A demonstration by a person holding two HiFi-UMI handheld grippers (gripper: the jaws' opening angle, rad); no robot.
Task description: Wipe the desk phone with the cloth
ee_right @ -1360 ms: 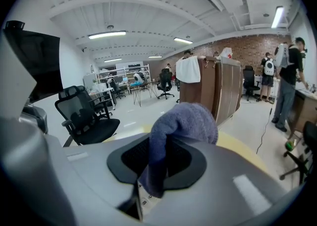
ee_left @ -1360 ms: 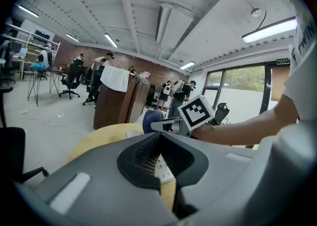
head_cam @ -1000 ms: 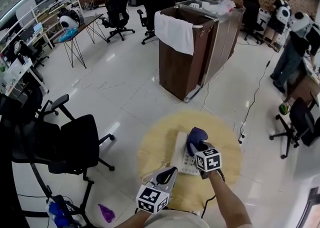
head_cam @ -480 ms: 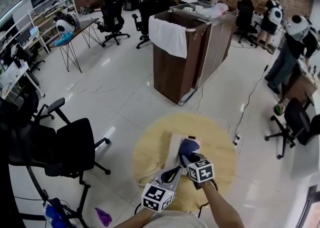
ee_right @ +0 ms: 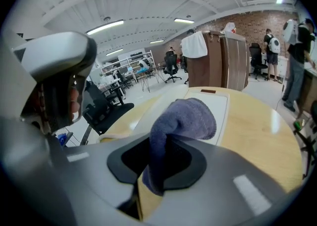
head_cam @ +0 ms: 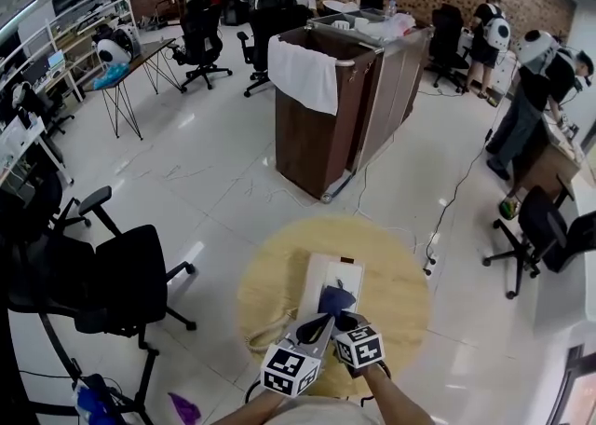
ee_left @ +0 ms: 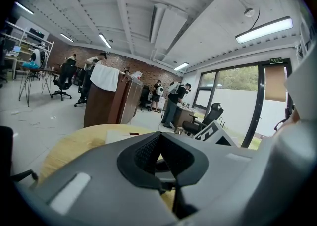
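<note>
1. While the cloth (head_cam: pixel 335 300) is pinched between the jaws of the right gripper (head_cam: pixel 343 317), it is pressed on the near half of the desk phone (head_cam: pixel 328 276), as seen from the head view.
2. From the right gripper view, the purple-blue cloth (ee_right: pixel 184 120) is seen folded over and bulging out past the gripper (ee_right: pixel 159 156), with the phone's pale body (ee_right: pixel 220 102) stretching away behind it.
3. The left gripper (head_cam: pixel 313 327) is held just beside the right one at the table's near edge; its jaws are pressed together with nothing between them, as shown in the left gripper view (ee_left: pixel 160 146).
4. The phone is laid lengthwise near the middle of the round wooden table (head_cam: pixel 400 283), with its far end short of the far rim.
5. Bare wood is left on both sides of the phone, more widely on the right.
6. A pale coiled cord (head_cam: pixel 264 332) is draped at the table's near-left rim.
7. Open white floor is seen between the table's far rim and the brown cabinet (head_cam: pixel 321 139), over which a white towel (head_cam: pixel 302 75) is hung.
8. A black office chair (head_cam: pixel 126 274) is parked well apart on the left.
9. A black cable (head_cam: pixel 456 192) is trailed over the floor to the right, ending near the table's right rim.
</note>
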